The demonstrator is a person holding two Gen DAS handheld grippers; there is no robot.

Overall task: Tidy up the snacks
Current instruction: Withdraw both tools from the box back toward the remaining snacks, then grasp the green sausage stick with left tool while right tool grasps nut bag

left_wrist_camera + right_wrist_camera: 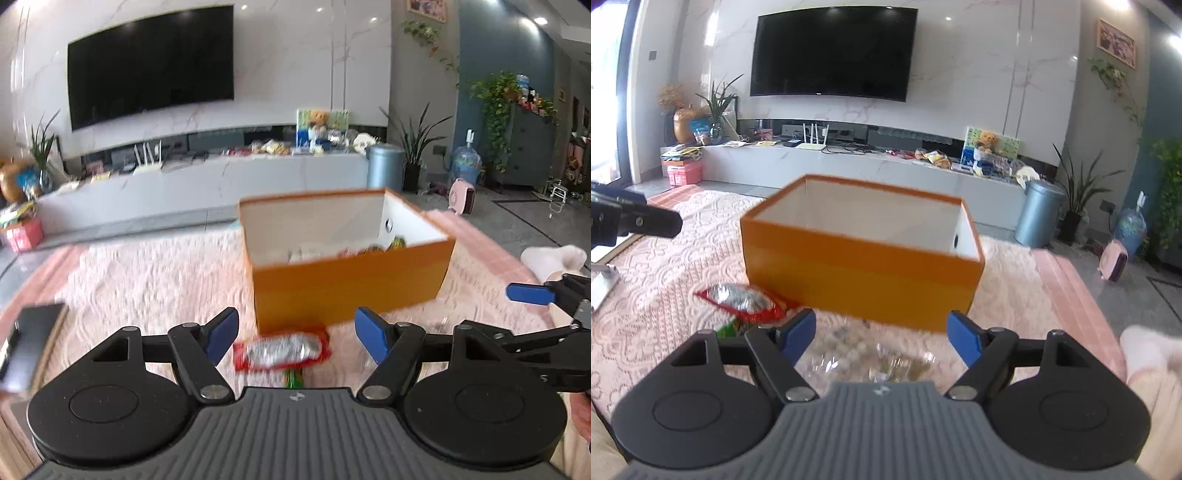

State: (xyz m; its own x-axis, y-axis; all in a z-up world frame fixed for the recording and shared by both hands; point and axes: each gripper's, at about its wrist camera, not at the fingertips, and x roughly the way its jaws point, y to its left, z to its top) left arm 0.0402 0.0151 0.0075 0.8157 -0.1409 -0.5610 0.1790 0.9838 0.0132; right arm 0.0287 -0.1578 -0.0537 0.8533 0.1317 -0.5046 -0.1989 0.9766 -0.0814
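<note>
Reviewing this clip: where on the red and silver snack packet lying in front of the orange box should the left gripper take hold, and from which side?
The red and silver snack packet lies flat on the pink cloth, long axis crosswise, close against the orange box. Probably best to come from above with the open left gripper and pinch across its short width at the puffed middle; the box likely blocks a far-side approach.

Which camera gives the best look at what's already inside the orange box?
The left wrist view: it looks over the orange box rim onto wrappers lying inside. The right wrist view shows only its white inner walls.
</note>
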